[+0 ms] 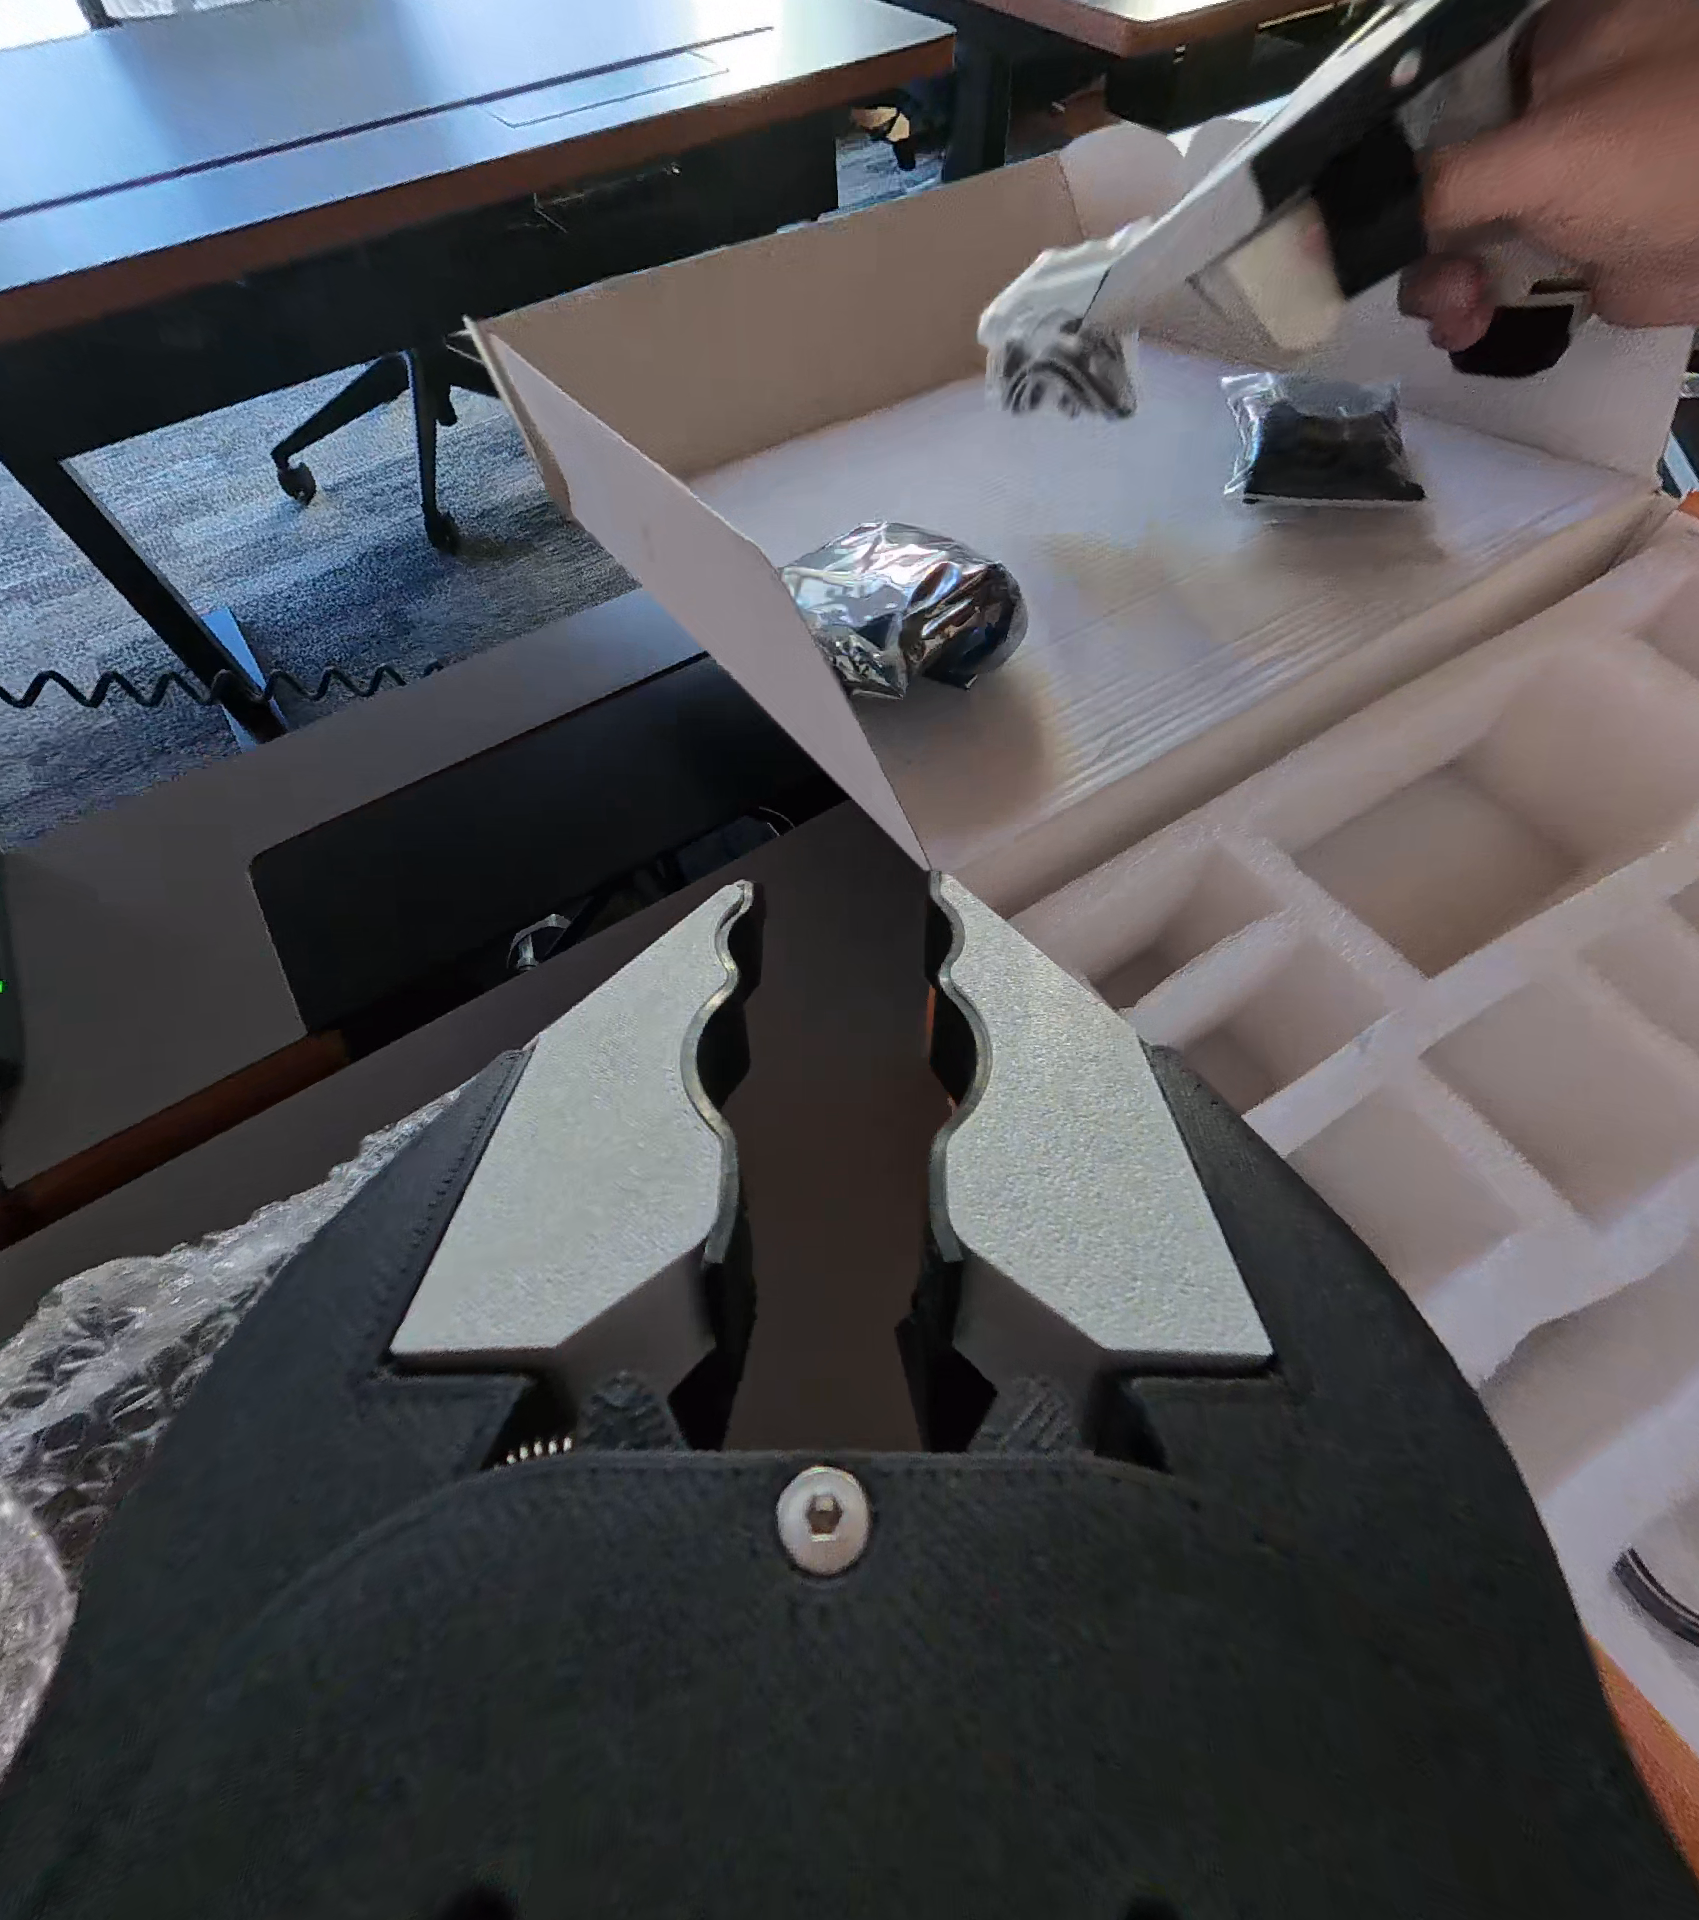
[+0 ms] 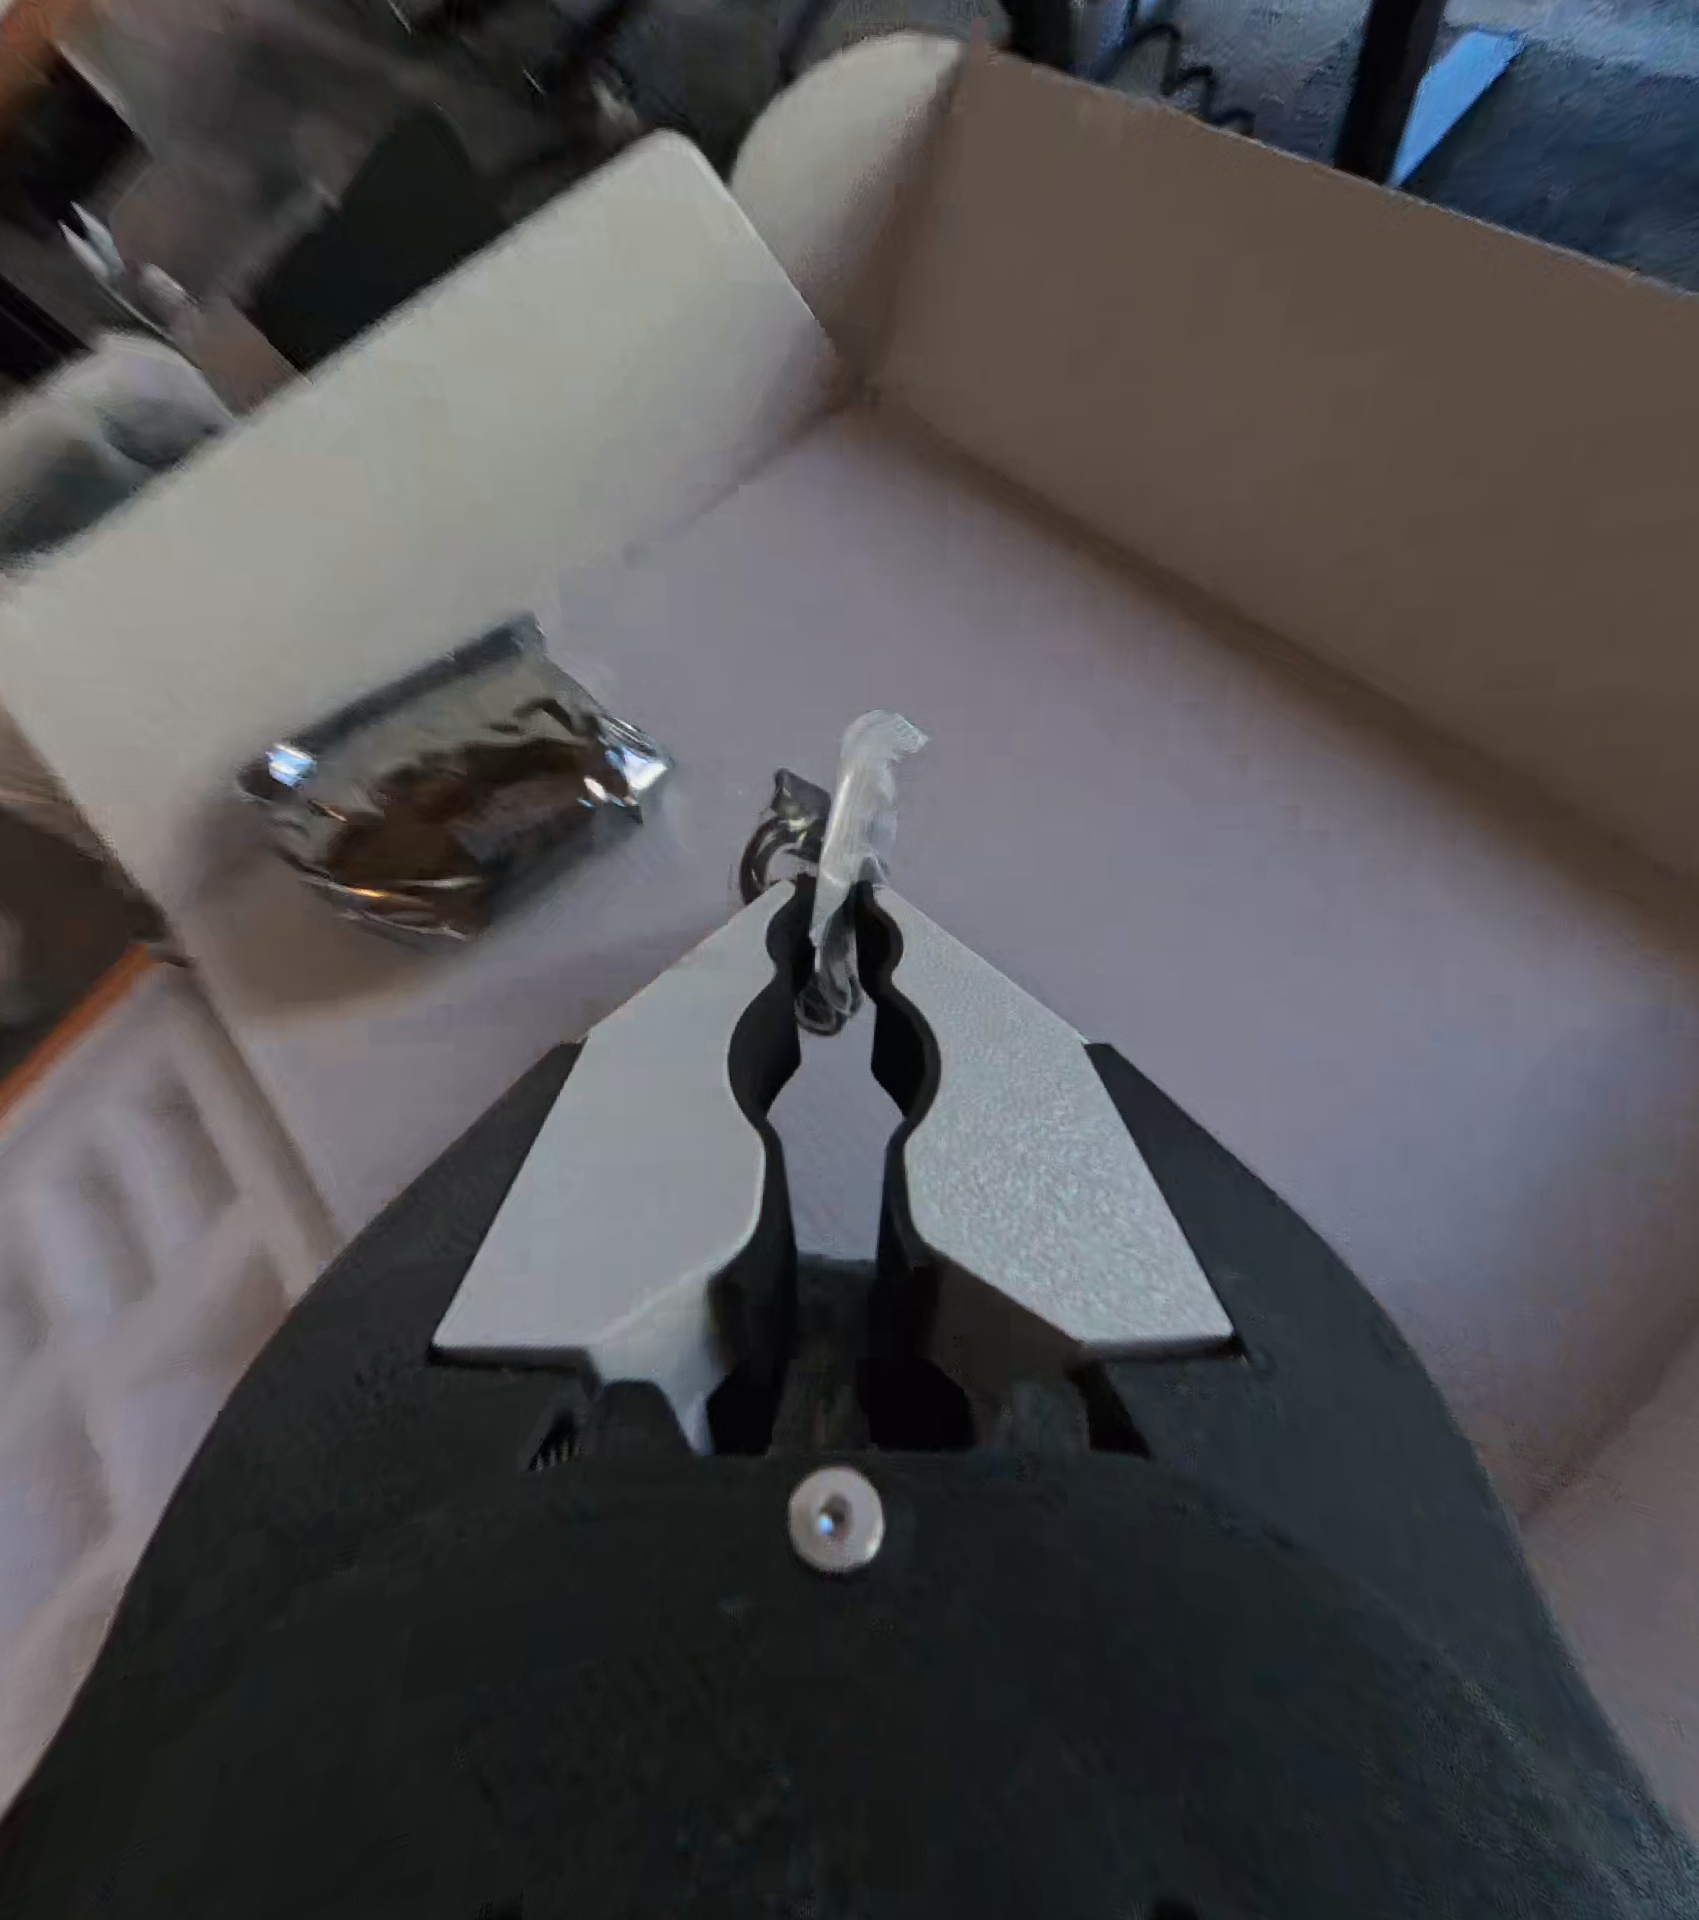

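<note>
- My left gripper stands part open with nothing between its fingers; its tips hang over dark worktop right at the near corner of the open box lid.
- My right gripper is nearly closed at the tips, pinching the clear top edge of a small plastic bag; something dark and coiled sits in the bag just below the pinch. I cannot make out what it is.
- In the left wrist view I see that same right gripper up over the far part of the lid, a hand on its handle, the small plastic bag dangling blurred from its tip, clear of the lid floor.
- Bag count, left wrist view: three. One held, two lying on the lid floor.
- First foil bag lies against the lid's left wall, near its front corner.
- Second foil bag lies near the lid's far right corner, well apart from the first.
- The right wrist view shows only one foil bag resting, near the lid's left wall.
- White foam insert with several empty compartments sits beside the lid, on the right edge of the worktop.
- One black ring shows in a near compartment, partly cut off.
- Bubble wrap is bunched at the left, under my left gripper's body.
</note>
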Action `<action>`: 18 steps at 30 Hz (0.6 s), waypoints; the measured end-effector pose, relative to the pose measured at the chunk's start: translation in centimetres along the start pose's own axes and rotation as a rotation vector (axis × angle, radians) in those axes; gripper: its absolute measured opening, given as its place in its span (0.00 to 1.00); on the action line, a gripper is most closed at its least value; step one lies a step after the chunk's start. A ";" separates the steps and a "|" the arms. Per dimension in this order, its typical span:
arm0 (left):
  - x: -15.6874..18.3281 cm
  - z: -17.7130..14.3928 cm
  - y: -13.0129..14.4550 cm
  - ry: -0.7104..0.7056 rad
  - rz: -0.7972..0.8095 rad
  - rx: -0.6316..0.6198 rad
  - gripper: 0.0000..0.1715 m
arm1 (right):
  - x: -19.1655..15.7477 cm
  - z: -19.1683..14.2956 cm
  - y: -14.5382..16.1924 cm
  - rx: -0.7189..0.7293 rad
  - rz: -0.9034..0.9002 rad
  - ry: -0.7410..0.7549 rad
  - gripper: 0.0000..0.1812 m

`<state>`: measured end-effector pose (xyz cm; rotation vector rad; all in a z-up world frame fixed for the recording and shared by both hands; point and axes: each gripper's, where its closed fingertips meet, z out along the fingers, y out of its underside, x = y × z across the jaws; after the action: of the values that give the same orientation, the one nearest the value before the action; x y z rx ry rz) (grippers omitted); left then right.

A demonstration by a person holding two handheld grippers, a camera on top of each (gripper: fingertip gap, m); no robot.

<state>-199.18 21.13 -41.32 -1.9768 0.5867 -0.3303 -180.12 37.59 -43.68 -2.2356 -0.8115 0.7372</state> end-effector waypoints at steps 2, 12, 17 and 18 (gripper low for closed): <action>-0.3 -0.4 -0.2 0.009 -0.026 0.005 0.17 | -0.6 -1.3 -1.5 0.085 0.119 -0.138 0.03; -1.4 -0.6 -0.5 0.025 -0.062 -0.013 0.17 | -1.1 -3.7 -1.3 0.135 0.184 -0.162 0.03; -1.2 -1.8 -1.3 0.047 -0.095 0.005 0.17 | -2.3 -4.6 -0.9 0.120 0.157 -0.134 0.03; -1.2 -2.0 -1.3 0.046 -0.098 0.005 0.17 | -2.4 -4.8 -0.9 0.120 0.153 -0.128 0.03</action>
<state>-200.77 20.77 -39.23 -2.0015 0.5187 -0.4380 -178.73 34.64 -39.31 -2.1772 -0.6428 0.9842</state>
